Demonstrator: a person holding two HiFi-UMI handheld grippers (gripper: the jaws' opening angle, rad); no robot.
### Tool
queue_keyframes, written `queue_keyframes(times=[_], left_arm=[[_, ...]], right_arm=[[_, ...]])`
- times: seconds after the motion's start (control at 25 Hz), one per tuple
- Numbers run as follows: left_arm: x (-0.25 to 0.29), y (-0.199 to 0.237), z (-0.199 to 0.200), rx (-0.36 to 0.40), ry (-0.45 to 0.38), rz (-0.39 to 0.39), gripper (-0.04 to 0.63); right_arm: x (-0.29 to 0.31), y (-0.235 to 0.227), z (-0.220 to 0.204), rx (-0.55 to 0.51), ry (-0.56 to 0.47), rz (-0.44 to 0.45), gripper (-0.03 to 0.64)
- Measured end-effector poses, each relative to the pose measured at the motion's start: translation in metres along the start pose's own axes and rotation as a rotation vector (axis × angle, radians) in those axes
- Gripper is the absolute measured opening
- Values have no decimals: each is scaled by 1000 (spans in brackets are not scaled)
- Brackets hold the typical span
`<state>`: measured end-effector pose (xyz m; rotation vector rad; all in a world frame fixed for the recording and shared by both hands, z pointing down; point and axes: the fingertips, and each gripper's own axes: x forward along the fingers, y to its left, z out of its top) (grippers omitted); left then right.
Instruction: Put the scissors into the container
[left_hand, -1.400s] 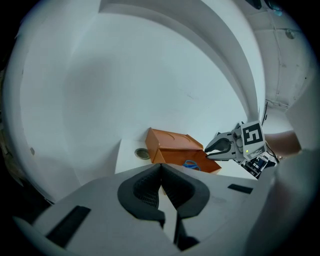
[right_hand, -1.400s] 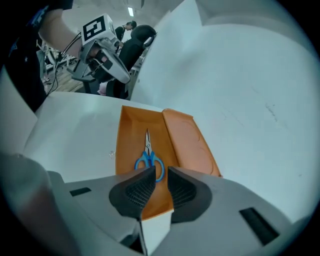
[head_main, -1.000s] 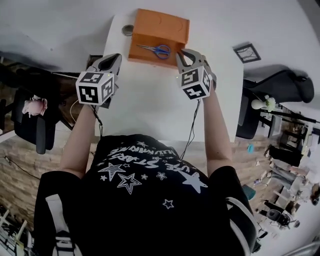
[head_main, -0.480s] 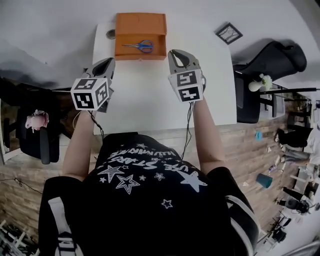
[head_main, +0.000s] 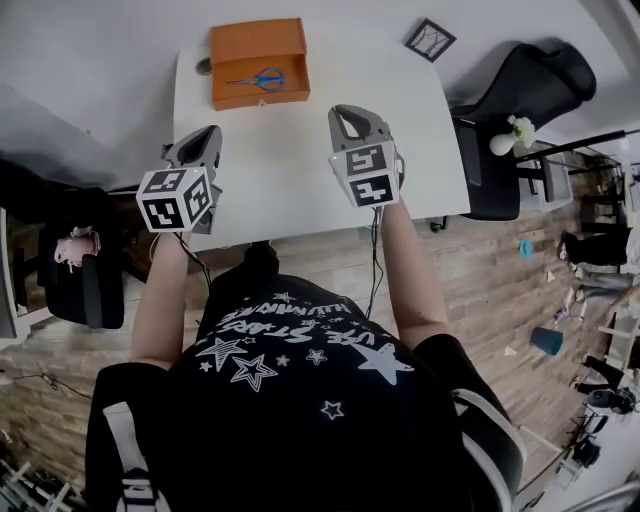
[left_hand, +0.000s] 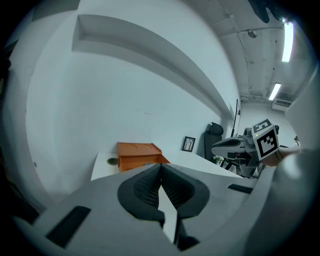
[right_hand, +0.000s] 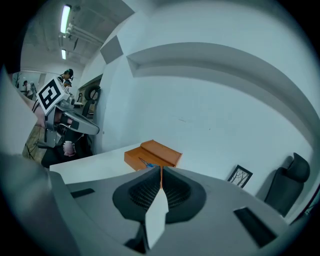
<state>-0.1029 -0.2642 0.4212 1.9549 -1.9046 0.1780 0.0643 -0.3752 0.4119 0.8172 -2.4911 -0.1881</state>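
Note:
Blue-handled scissors (head_main: 257, 79) lie inside the orange container (head_main: 256, 45) at the far left end of the white table (head_main: 300, 170). They also show as a thin blue shape (right_hand: 146, 163) in the container (right_hand: 152, 154) in the right gripper view. My left gripper (head_main: 199, 137) hangs over the table's near left edge, jaws shut and empty. My right gripper (head_main: 346, 113) is held above the table's middle, jaws shut and empty. Both are well back from the container. The left gripper view shows the container (left_hand: 138, 155) from the side, the scissors hidden.
A small round dark disc (head_main: 203, 66) sits on the table left of the container. A framed picture (head_main: 429, 39) lies on the floor beyond the table. A black office chair (head_main: 520, 110) stands at the right, another chair (head_main: 75, 270) at the left.
Both grippers have drawn back from the container toward the person, and the head view has pulled away so more of the table and floor shows. The scissors stay in the container.

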Motion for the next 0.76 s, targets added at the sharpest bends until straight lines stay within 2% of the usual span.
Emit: queue_keyframes(times=[0.52,0.76], left_arm=[[-79,-61,-51,1,22,-3,17],[-111,-69,-83,-13,50,6,17]], right_arm=[[-95,41,-44,50,2,7,49],[-121,71,-60,28,15,31,49]])
